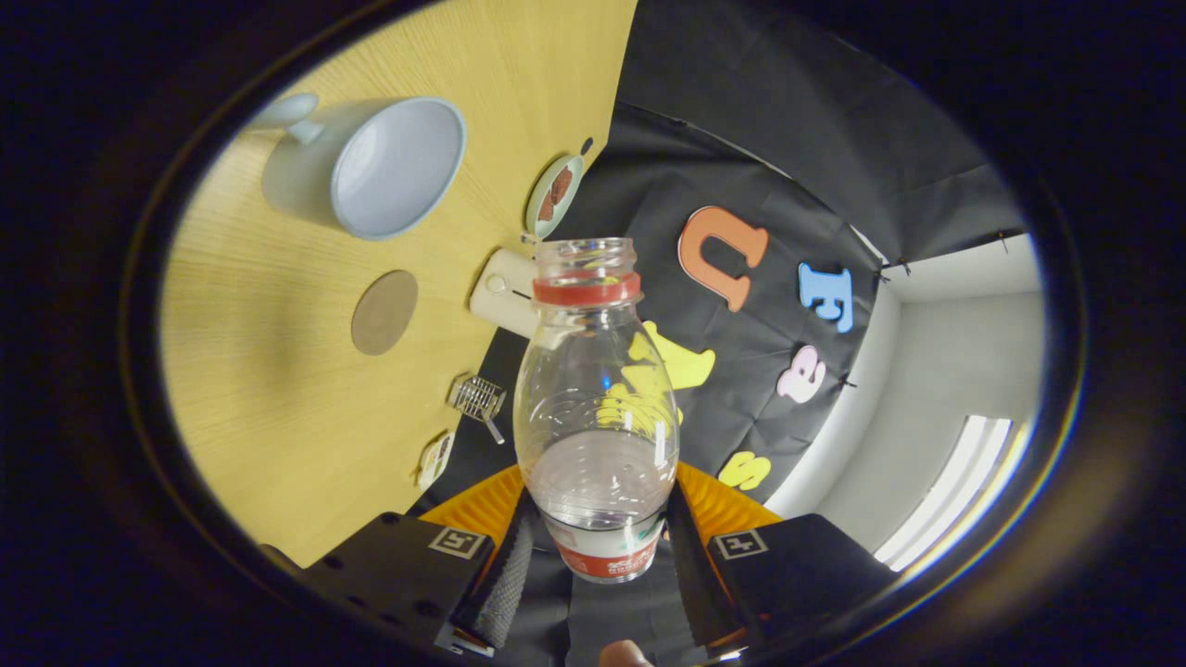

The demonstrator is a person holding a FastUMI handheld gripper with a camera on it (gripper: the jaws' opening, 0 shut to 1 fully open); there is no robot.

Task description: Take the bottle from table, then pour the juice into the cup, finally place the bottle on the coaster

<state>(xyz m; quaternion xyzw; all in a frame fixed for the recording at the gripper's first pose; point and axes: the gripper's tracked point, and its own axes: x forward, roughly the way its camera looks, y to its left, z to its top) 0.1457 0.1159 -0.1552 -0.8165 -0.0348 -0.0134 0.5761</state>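
Observation:
My gripper (598,547) is shut on a clear plastic bottle (593,408) with a red neck ring and no cap. Both fingers press on its lower body near the label. The bottle is lifted off the wooden table (278,389) and the whole view is rolled, so the tabletop stands steeply to one side. A little clear liquid lies in the bottle's lower part. A pale blue cup (389,167) with a handle stands on the table, well beyond the bottle's mouth and off to the side. A round brown coaster (384,312) lies flat between the cup and the fingers.
A small dish with brown pieces (554,196) sits near the table's far edge. A cream box (505,292) lies right behind the bottle's neck. A small wire rack (479,398) and a small packet (434,459) rest along the table's edge by the black cloth wall.

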